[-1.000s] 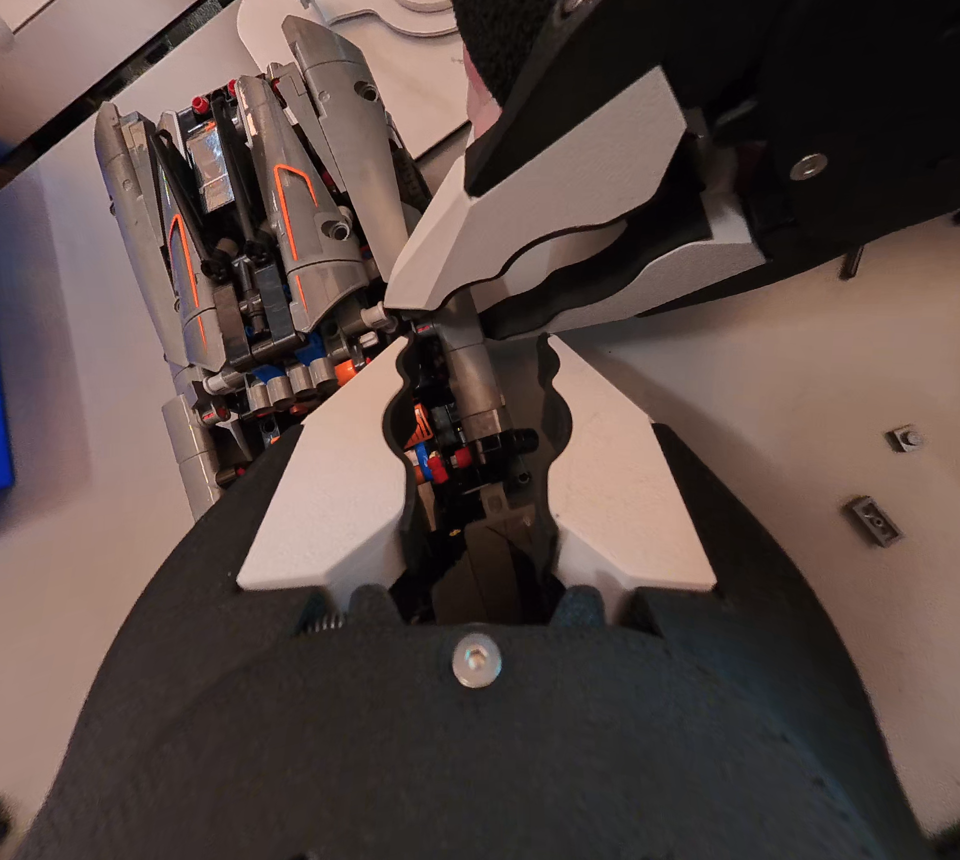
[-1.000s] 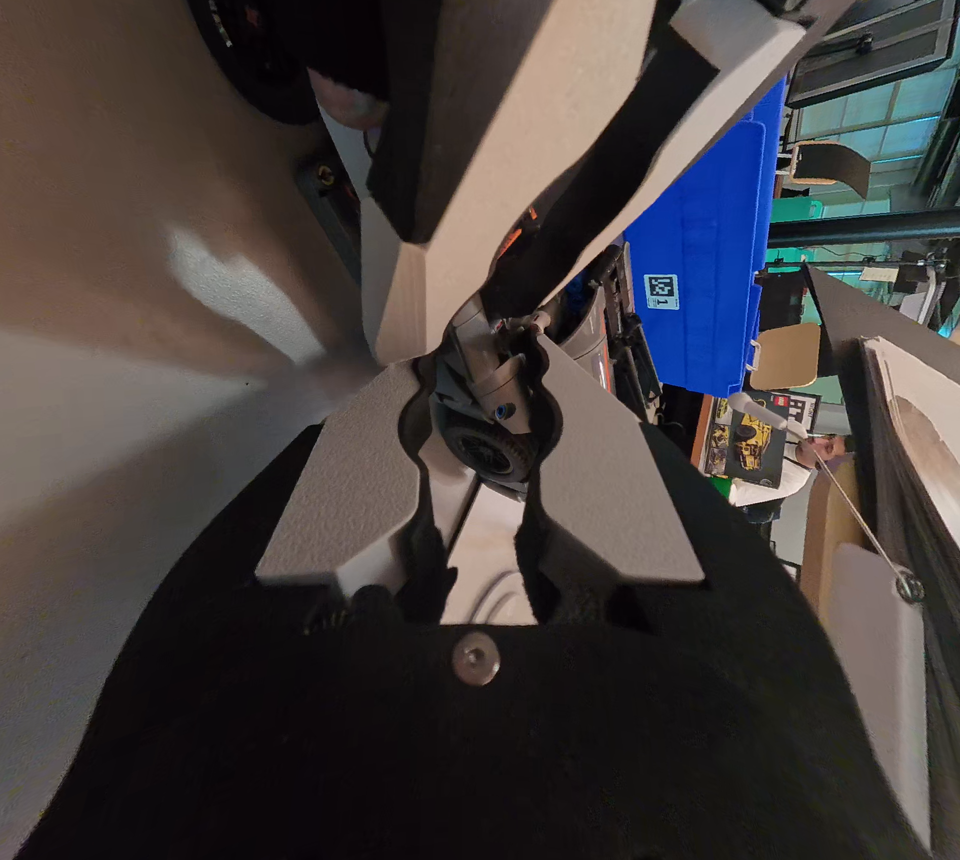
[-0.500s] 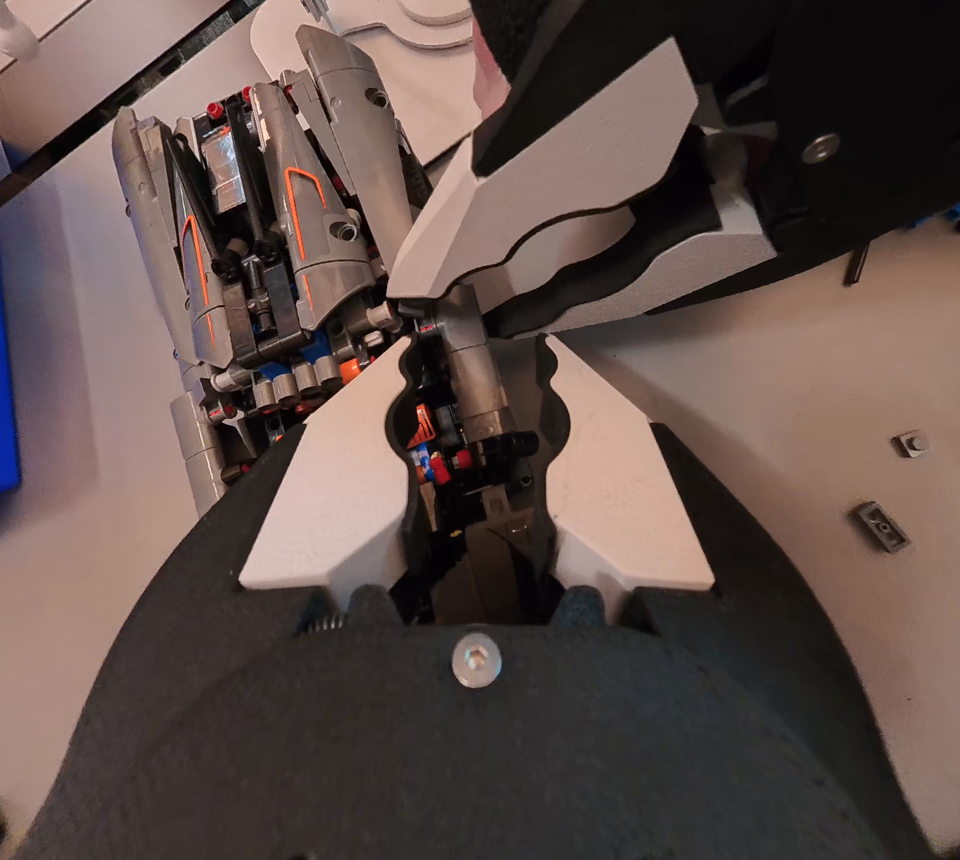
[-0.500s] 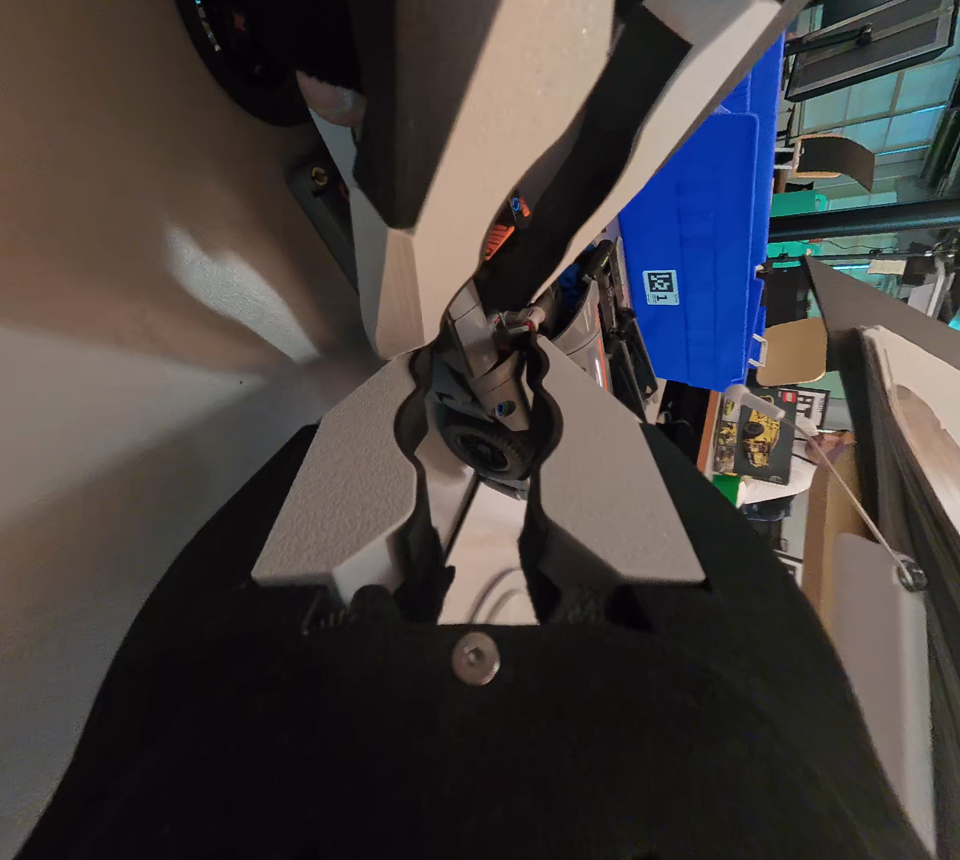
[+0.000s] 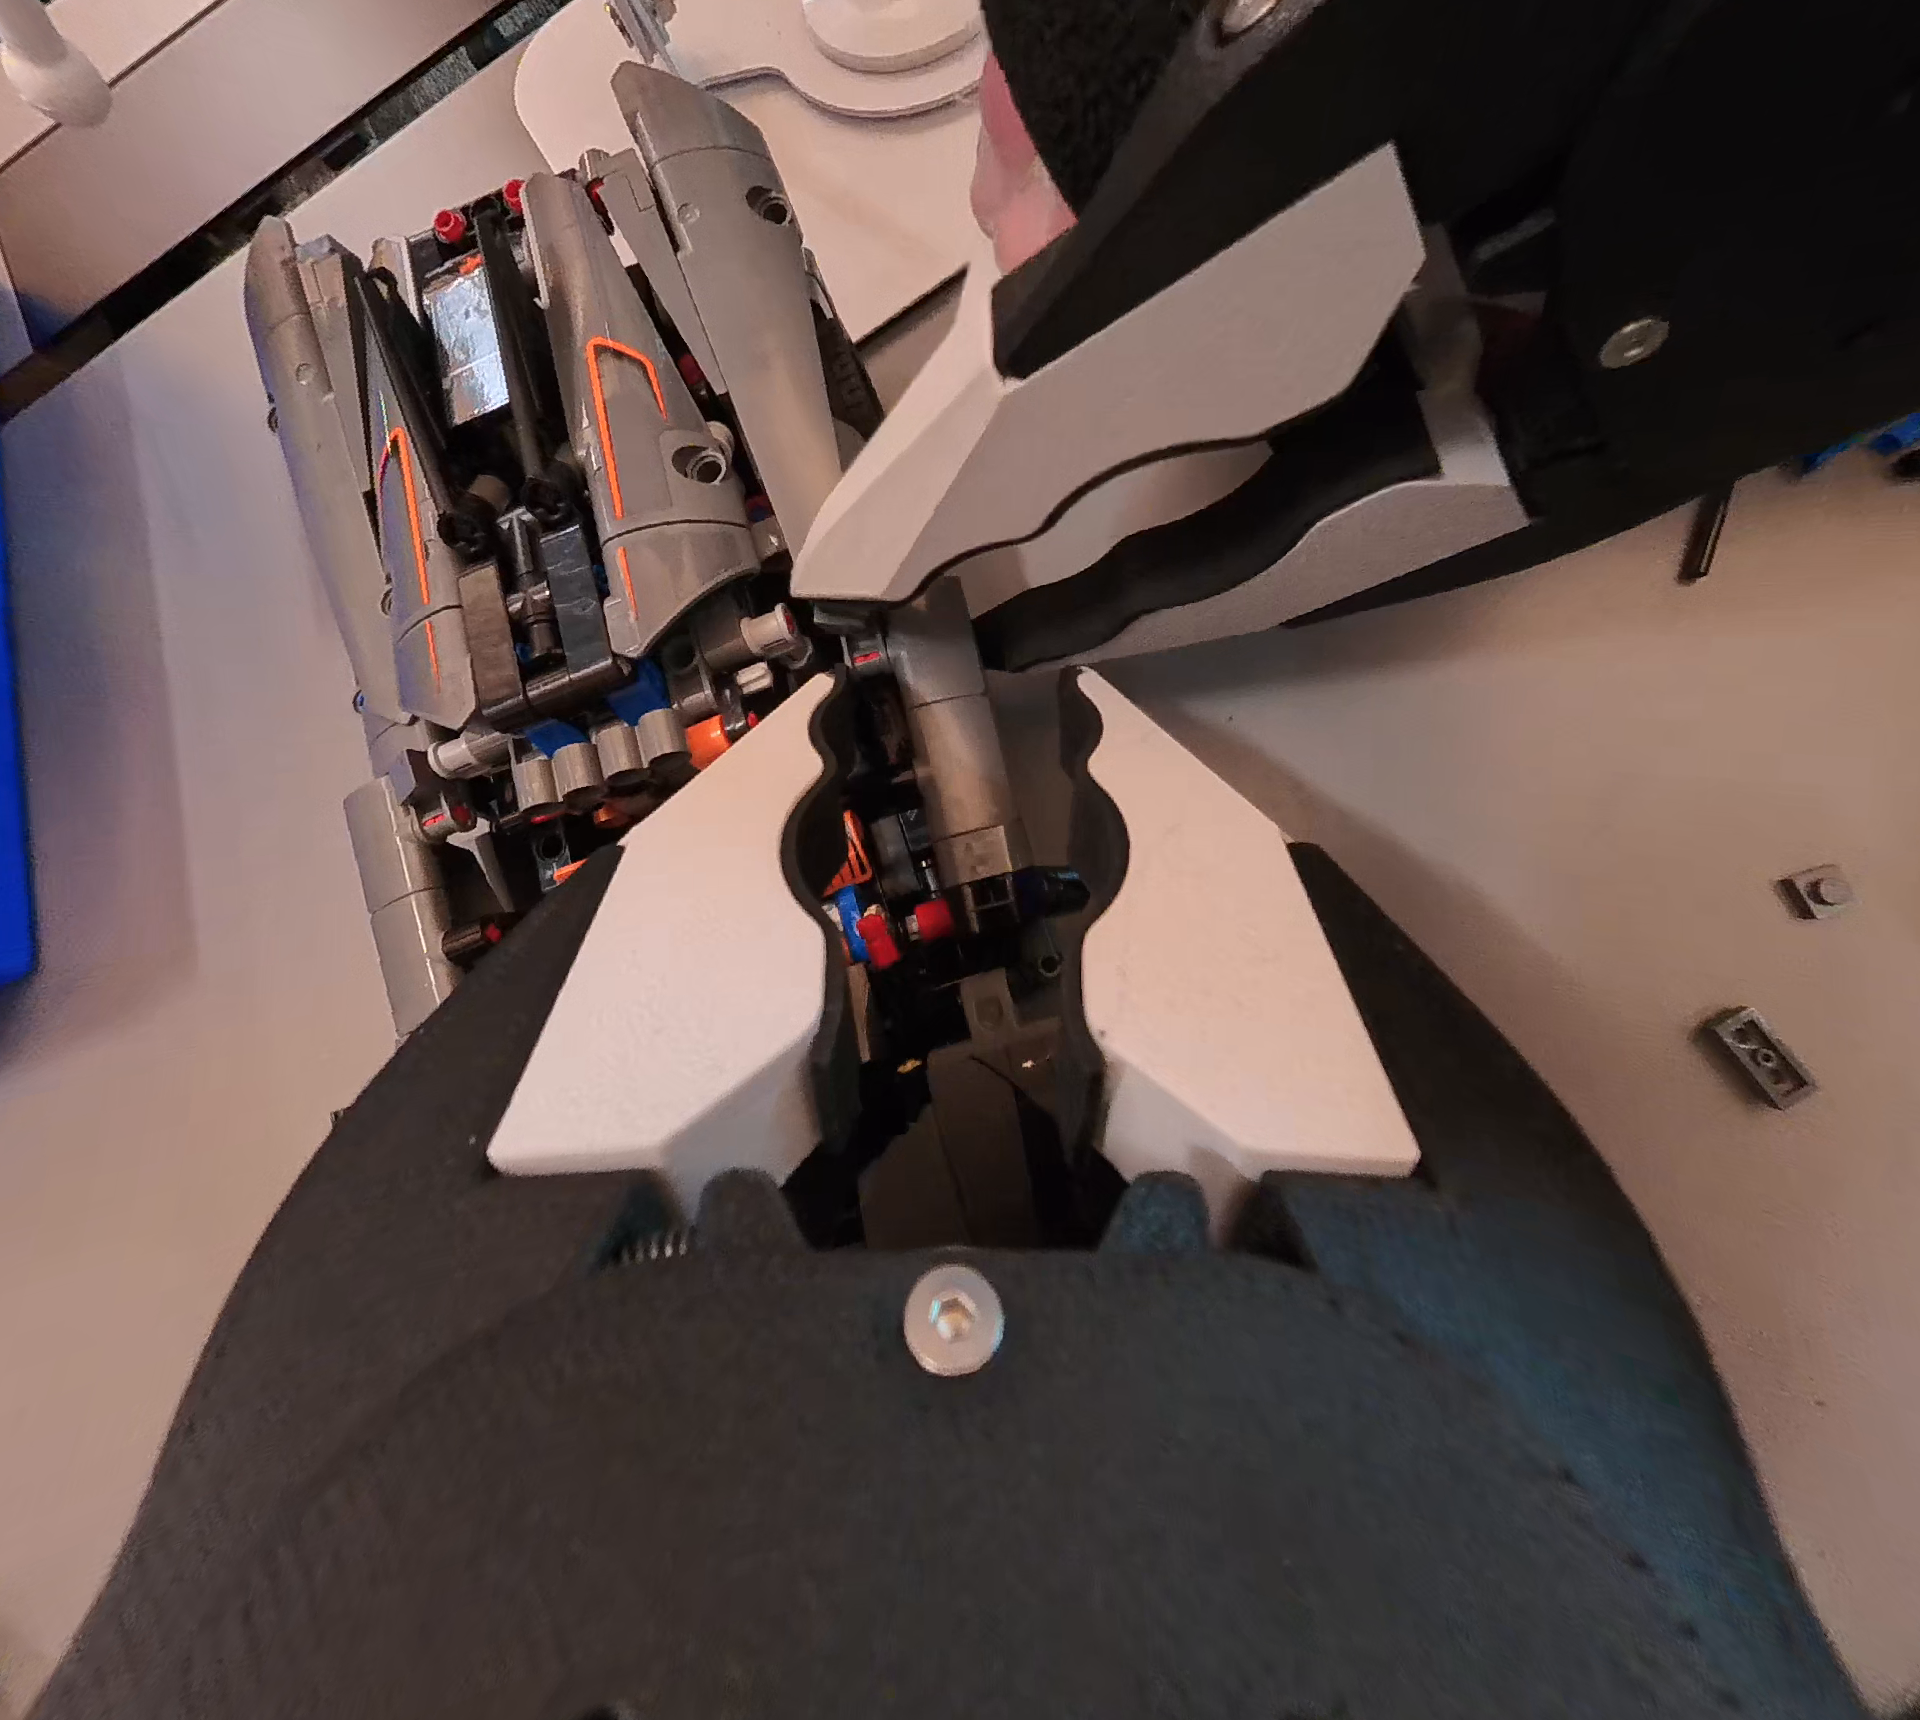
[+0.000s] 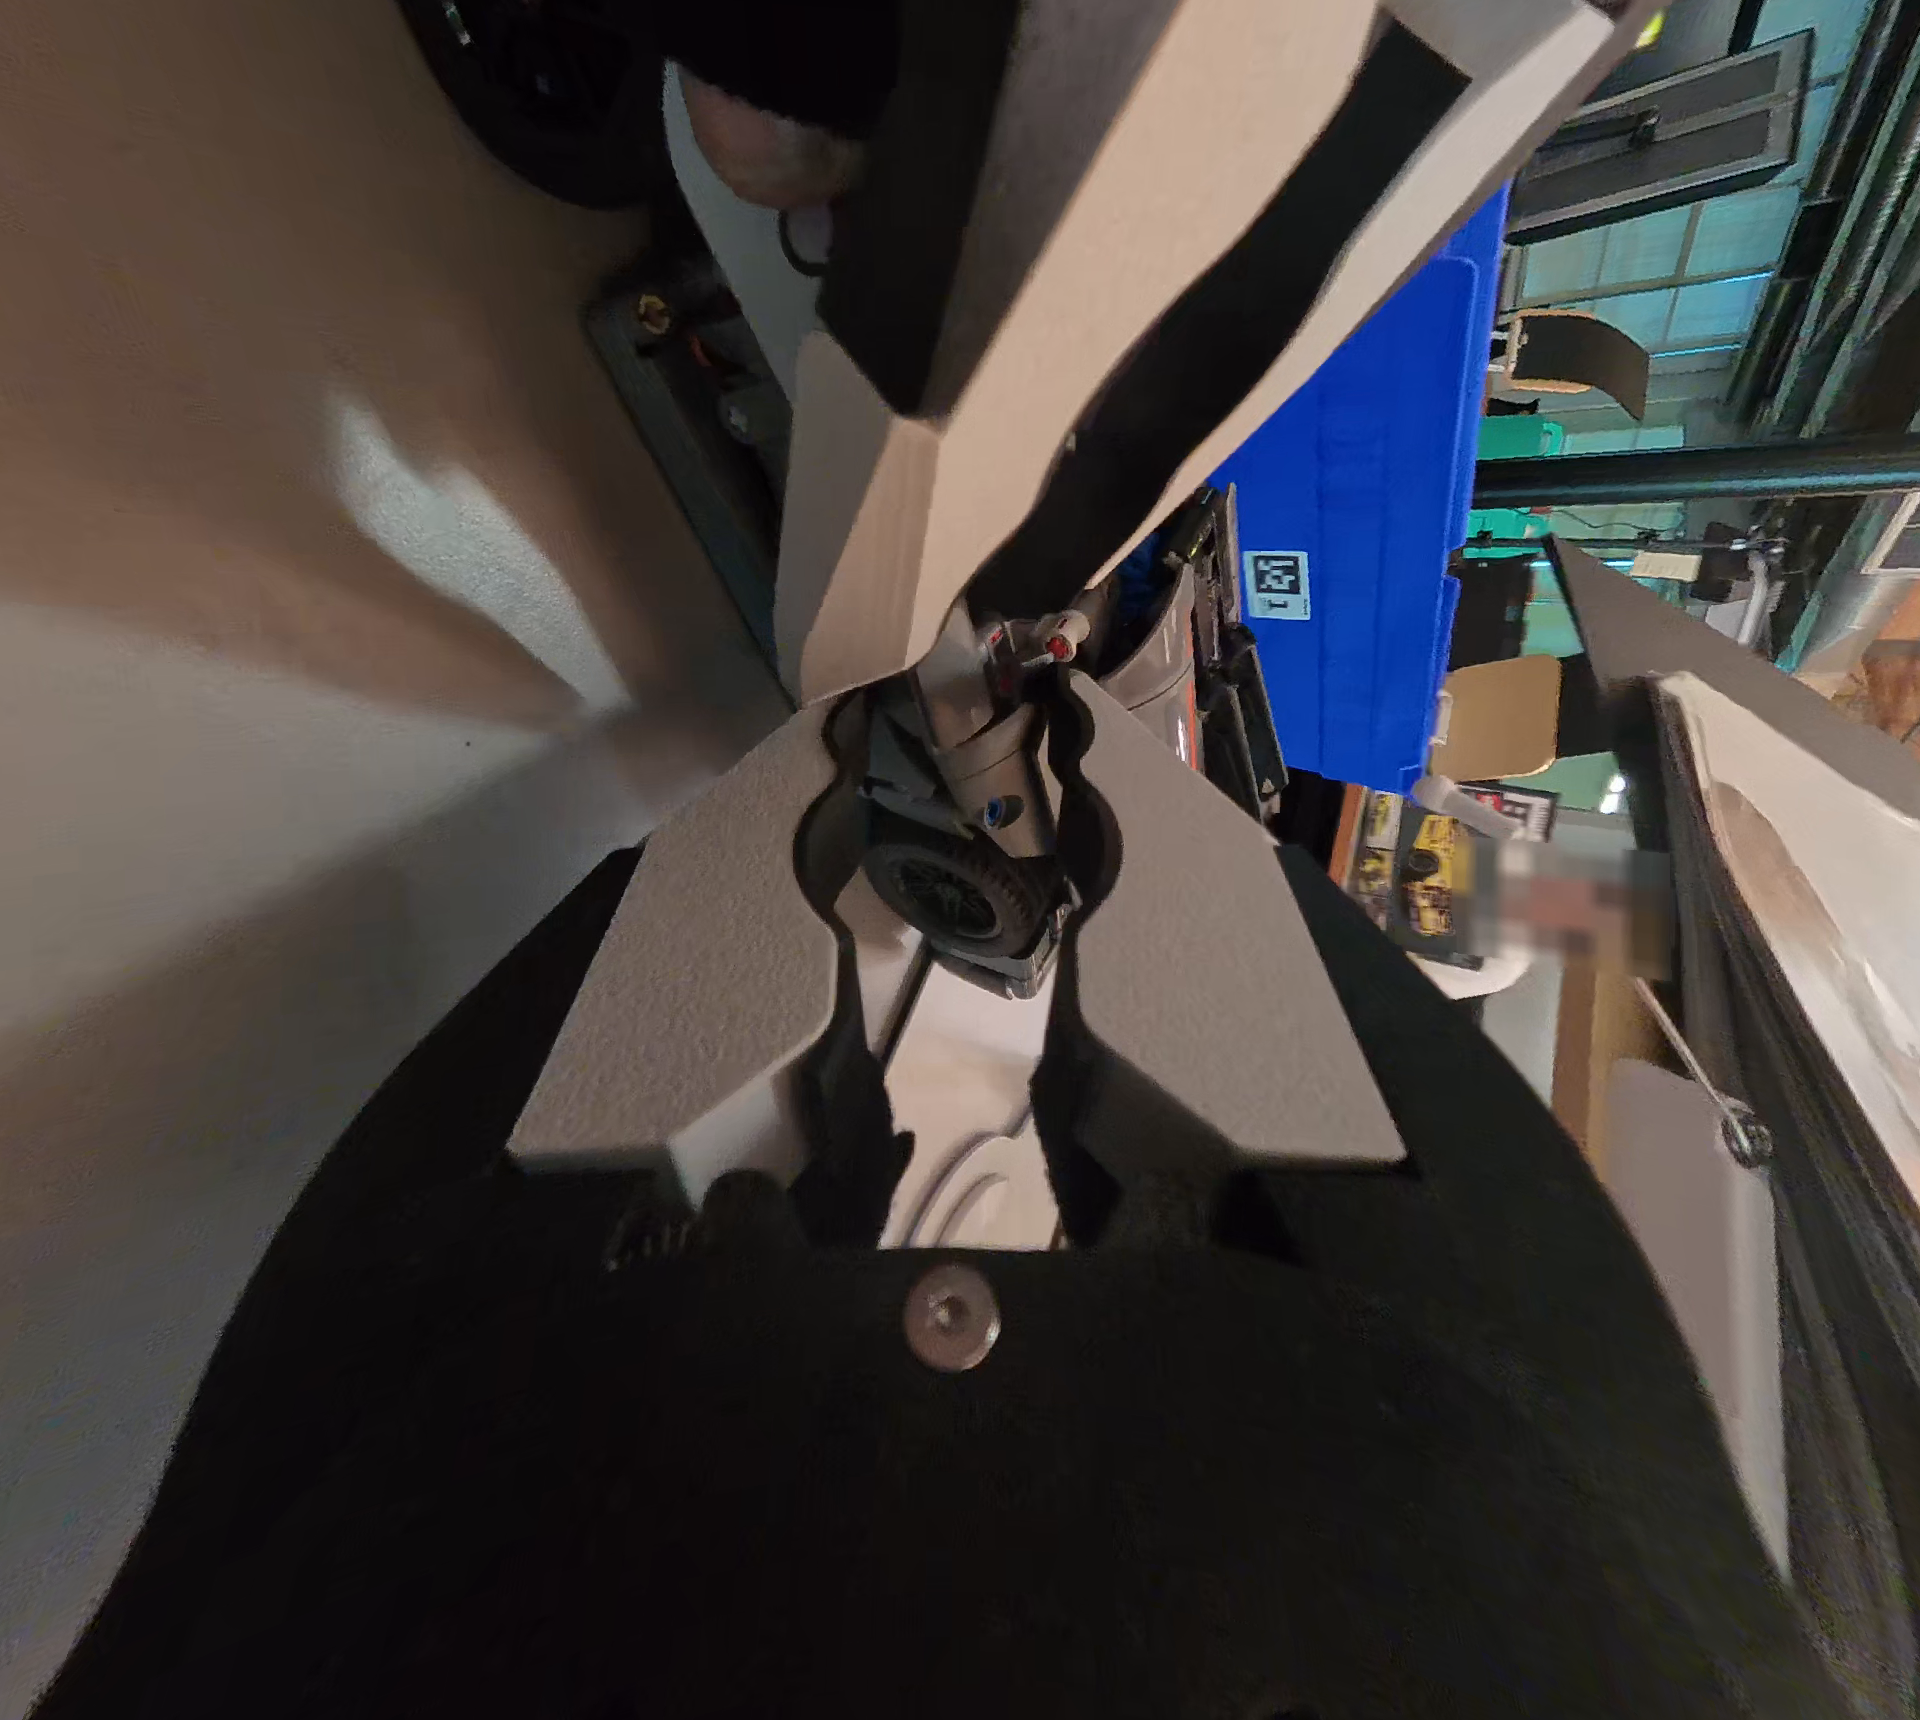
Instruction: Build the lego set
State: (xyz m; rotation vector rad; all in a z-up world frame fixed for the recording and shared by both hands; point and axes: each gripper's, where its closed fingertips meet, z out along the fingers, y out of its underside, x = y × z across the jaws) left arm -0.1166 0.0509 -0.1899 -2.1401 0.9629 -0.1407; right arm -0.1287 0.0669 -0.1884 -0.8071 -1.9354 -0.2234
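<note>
The left gripper [image 5: 956, 735] is partly closed around the lower body of the lego model [image 5: 540, 465], and the model stands tilted up from the bench [image 5: 1455, 787] between its two fingers. The right gripper [image 5: 894, 600] comes from the upper right, and its tips are nearly closed on a grey panel [image 5: 951, 714] at the side of the model (in the right wrist view the same panel sits above a small black wheel [image 6: 951, 891]).

Compared with one second ago, little has changed: the model has shifted slightly to the right and upward in the left wrist view, and both grips are the same. I judge that the panel is being pressed or adjusted, and is not yet released.

Two small grey pieces [image 5: 1756, 1057] lie apart on the bench at the right, untouched. A blue bin [image 6: 1351, 527] stands behind.
</note>
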